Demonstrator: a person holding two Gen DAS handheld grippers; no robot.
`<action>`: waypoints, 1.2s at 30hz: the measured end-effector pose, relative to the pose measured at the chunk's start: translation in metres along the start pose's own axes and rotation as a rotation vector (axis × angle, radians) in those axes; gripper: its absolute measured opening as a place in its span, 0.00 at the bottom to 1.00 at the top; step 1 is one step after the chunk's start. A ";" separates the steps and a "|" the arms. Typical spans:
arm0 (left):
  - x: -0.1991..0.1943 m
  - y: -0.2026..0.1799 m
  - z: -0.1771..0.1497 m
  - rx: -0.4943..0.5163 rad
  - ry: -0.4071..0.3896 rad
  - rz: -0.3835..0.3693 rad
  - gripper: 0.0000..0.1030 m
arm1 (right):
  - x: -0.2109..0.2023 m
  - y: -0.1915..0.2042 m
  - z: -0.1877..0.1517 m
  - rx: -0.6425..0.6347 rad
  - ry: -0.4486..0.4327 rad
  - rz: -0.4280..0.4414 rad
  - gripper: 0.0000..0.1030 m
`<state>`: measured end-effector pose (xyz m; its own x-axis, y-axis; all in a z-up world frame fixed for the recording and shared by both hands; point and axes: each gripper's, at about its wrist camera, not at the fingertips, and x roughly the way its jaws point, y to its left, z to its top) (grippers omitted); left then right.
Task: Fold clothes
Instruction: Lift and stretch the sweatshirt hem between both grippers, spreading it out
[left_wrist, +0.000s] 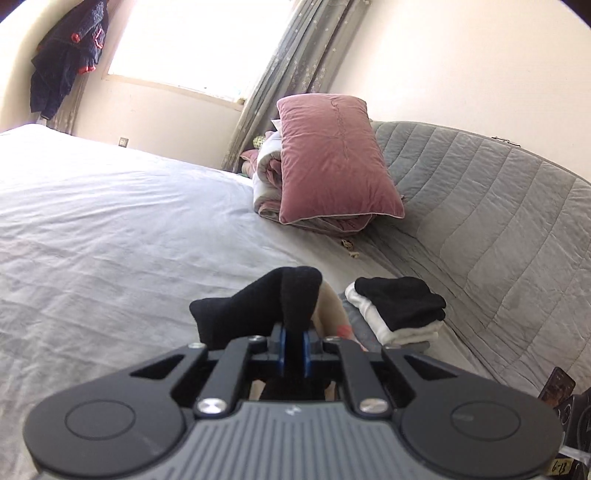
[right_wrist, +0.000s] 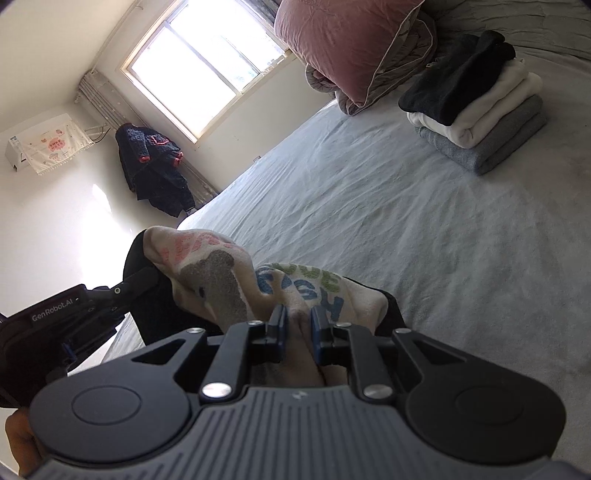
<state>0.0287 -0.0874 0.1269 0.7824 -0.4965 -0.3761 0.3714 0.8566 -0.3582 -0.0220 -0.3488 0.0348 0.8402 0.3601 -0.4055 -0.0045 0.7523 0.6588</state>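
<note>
A garment with black parts and a cream front printed with a grey bear and coloured letters hangs between both grippers above the bed. My left gripper is shut on its black fabric. My right gripper is shut on the cream printed part. The left gripper also shows at the left edge of the right wrist view, holding the black side. A stack of folded clothes, black on white on grey, sits on the bed; it also shows in the left wrist view.
The bed has a pale blue-white sheet. A pink pillow rests on a folded quilt by the grey quilted headboard. A dark coat hangs on the wall beside the window. A phone lies at the right edge.
</note>
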 end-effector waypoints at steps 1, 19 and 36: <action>-0.002 0.004 0.005 0.002 -0.006 0.013 0.08 | 0.003 0.003 0.000 0.001 0.006 0.014 0.16; -0.027 0.096 0.025 -0.006 -0.023 0.176 0.08 | 0.059 0.042 -0.012 -0.030 0.140 0.103 0.13; -0.017 0.208 -0.061 -0.230 0.207 0.237 0.10 | 0.071 0.050 -0.021 -0.112 0.153 0.011 0.53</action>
<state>0.0617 0.0908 0.0067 0.7068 -0.3271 -0.6273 0.0524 0.9085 -0.4147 0.0261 -0.2743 0.0261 0.7474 0.4422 -0.4958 -0.0807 0.8012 0.5929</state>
